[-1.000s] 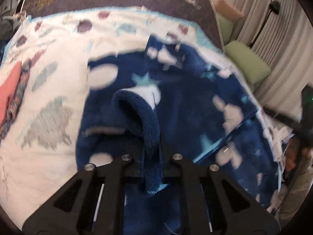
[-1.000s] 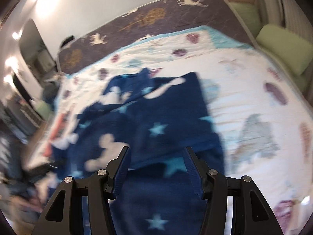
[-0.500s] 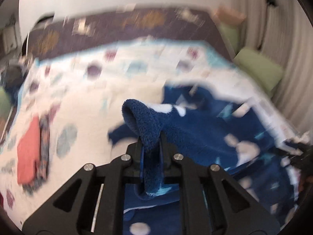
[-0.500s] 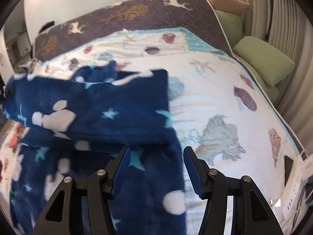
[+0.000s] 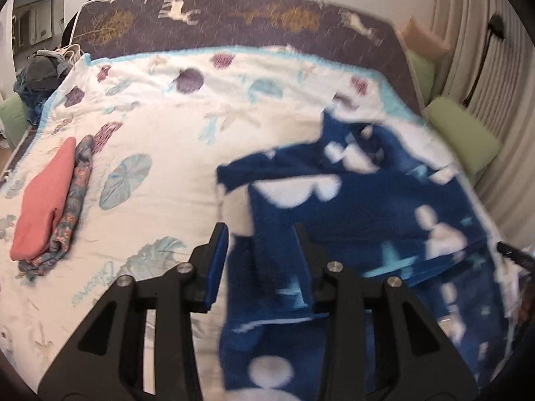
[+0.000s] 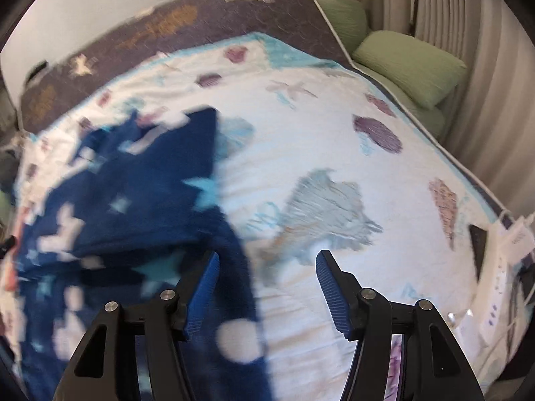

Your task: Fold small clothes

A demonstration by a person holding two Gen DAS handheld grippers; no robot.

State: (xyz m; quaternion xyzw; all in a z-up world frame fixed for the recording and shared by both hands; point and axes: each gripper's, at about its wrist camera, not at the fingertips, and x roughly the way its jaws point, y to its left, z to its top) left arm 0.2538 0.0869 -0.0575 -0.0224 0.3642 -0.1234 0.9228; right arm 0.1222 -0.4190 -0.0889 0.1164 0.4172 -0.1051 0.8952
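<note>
Through the left wrist view, the left gripper (image 5: pixel 260 250) is hanging over the near part of the bed, its jaws having just been opening; they are standing apart now, and the navy fleece garment (image 5: pixel 367 214) is lying below and between them without either pad pressing on it. That garment, dotted with white shapes and pale stars, is spreading across the right half of the white sea-print quilt (image 5: pixel 167 107), folded over on itself. Off at the quilt's left edge a folded coral garment (image 5: pixel 45 200) is sitting against a folded floral garment (image 5: pixel 75 197), well apart from the fleece. A green pillow (image 5: pixel 464 133) is lying beside the bed at the right, and the purple headboard panel (image 5: pixel 234 20) is running along the far end.

Through the right wrist view, the right gripper (image 6: pixel 267 287) is pointing down with its jaws wide apart and holding nothing. The fleece's right edge (image 6: pixel 234 250) is lying just inside the left finger (image 6: pixel 200 295); the rest of the gap is showing bare quilt. The picture is blurring here.
</note>
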